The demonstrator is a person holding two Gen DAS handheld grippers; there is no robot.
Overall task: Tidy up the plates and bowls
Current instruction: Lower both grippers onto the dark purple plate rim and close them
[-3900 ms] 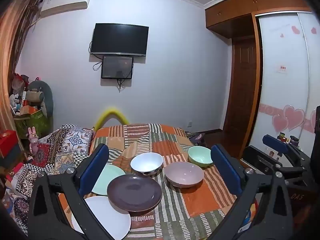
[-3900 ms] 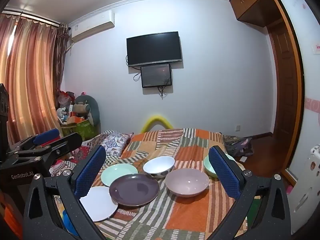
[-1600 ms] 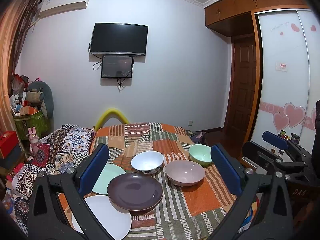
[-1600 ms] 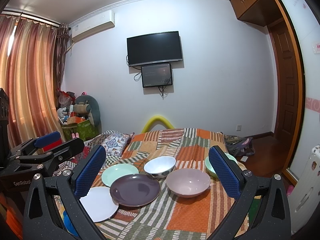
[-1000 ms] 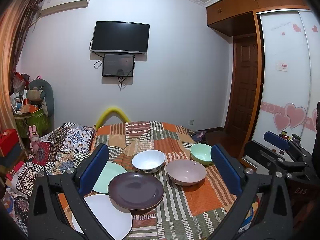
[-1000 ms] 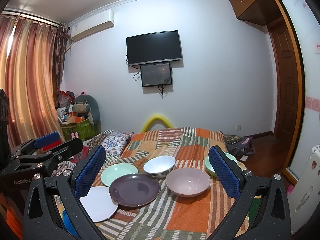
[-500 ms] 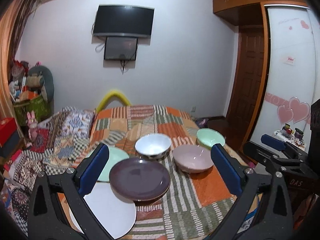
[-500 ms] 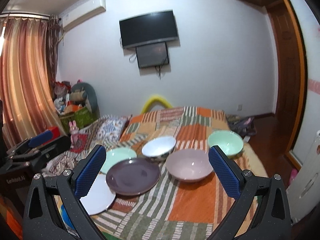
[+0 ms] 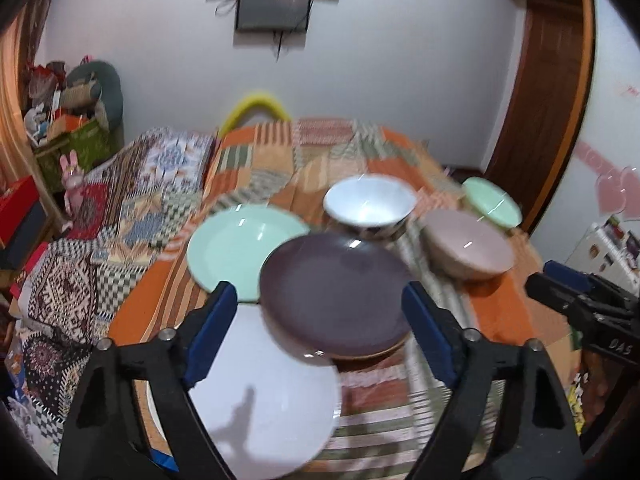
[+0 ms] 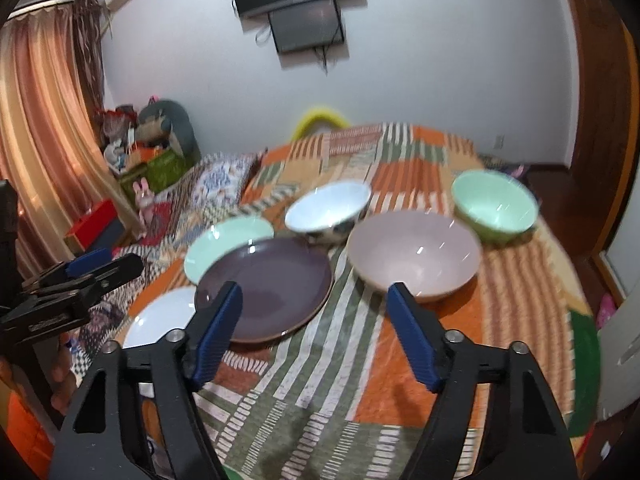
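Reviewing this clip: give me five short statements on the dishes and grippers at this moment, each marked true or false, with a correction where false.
1. Three bowls sit on the patchwork cloth: white bowl, pink bowl, green bowl. True.
2. The left gripper is shut on the purple plate. False: it is open and holds nothing.
3. The purple plate overlaps the white plate. True.
4. The pink bowl is nested inside the green bowl. False: they sit apart, side by side.
5. The right gripper holds the mint plate. False: it is open and empty.
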